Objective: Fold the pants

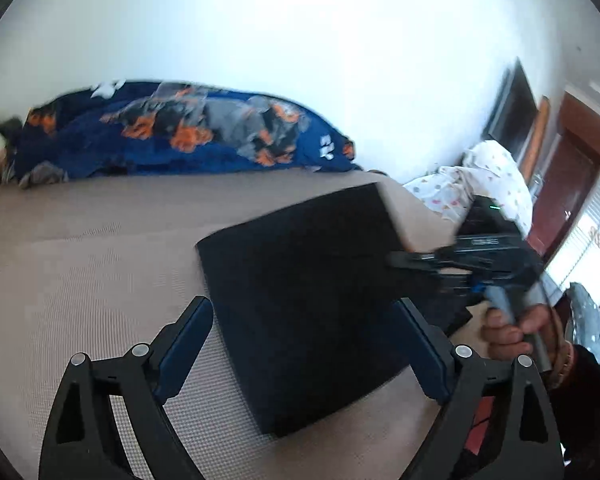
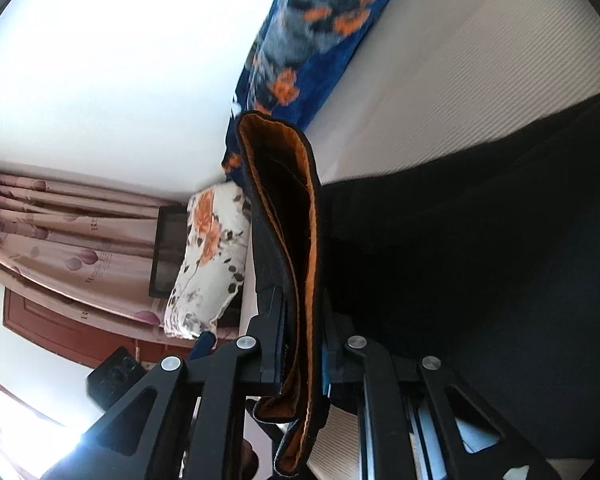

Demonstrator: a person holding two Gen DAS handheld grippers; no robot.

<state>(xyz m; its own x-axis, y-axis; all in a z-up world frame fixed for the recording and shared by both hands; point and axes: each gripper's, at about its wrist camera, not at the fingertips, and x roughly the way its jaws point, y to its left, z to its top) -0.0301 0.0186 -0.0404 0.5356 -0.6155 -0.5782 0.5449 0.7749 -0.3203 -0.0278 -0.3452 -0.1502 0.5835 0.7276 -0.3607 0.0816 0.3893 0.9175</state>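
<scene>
My right gripper (image 2: 300,344) pinches the orange-lined edge of the dark folded fabric pants (image 1: 312,300) lying on the beige ribbed mattress (image 1: 80,264); my left gripper (image 1: 304,344) gapes wide above them, empty. I'd carry that edge over evenly, keeping it taut

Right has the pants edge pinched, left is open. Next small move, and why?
Probably carry the right gripper across to lay its pinched edge over the folded black pants. The orange-lined edge stands raised between its fingers, while the left gripper is open, straddling the stack on the bed and gripping nothing, so only the right controls cloth.
</scene>
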